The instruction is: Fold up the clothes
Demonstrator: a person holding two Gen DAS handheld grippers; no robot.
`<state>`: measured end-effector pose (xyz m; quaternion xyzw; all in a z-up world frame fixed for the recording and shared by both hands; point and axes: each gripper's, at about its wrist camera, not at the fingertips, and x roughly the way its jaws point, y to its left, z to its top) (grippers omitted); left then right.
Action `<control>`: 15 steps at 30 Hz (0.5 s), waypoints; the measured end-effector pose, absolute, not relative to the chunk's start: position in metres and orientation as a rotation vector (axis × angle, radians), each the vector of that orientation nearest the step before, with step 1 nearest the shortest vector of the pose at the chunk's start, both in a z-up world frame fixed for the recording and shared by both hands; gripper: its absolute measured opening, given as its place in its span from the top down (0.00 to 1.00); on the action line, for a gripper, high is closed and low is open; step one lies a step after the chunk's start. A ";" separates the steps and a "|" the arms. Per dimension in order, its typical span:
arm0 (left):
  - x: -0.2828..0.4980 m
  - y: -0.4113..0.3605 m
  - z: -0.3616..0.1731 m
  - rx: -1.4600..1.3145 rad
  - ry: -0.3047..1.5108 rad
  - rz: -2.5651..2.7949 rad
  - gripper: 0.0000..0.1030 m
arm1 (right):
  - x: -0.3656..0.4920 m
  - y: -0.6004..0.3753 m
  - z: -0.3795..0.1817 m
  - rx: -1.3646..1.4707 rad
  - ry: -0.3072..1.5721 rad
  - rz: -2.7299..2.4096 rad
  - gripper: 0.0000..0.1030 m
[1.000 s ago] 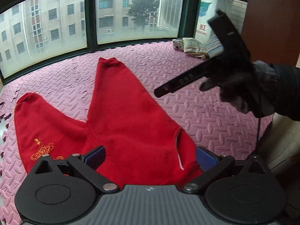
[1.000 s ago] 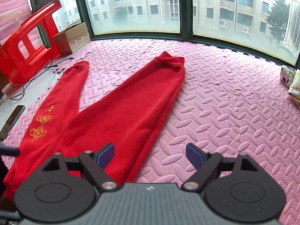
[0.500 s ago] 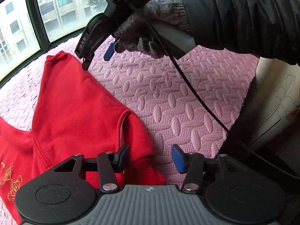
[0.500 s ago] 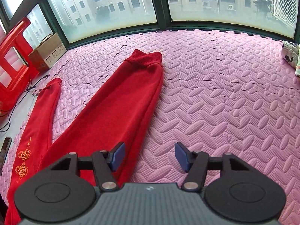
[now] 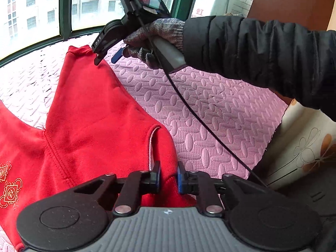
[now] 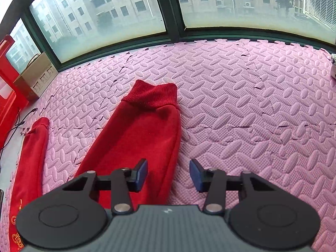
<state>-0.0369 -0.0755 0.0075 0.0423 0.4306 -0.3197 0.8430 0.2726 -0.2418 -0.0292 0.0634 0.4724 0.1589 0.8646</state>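
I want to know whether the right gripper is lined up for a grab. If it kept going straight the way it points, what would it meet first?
Probably the right-hand edge of the red trouser leg, or the pink foam mat just beside it. The right gripper has its jaws open astride that edge; depth is unclear.

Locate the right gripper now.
In the left wrist view, the right gripper is upper centre, over the far cuff of the red trousers, jaws open, near the window.
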 end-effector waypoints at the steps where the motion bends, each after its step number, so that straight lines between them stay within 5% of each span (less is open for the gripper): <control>1: -0.036 -0.074 0.008 0.079 0.909 -0.679 0.85 | 0.276 -0.240 -0.031 0.141 0.991 0.326 0.62; 11: -0.041 -0.036 0.019 -0.059 0.867 -0.666 0.86 | 0.301 -0.226 -0.035 0.170 0.987 0.282 0.74; 13: -0.043 -0.025 0.021 -0.093 0.858 -0.651 0.87 | 0.304 -0.224 -0.035 0.184 0.980 0.267 0.88; 15: -0.046 -0.014 0.023 -0.127 0.849 -0.635 0.87 | 0.304 -0.221 -0.032 0.194 0.966 0.258 0.91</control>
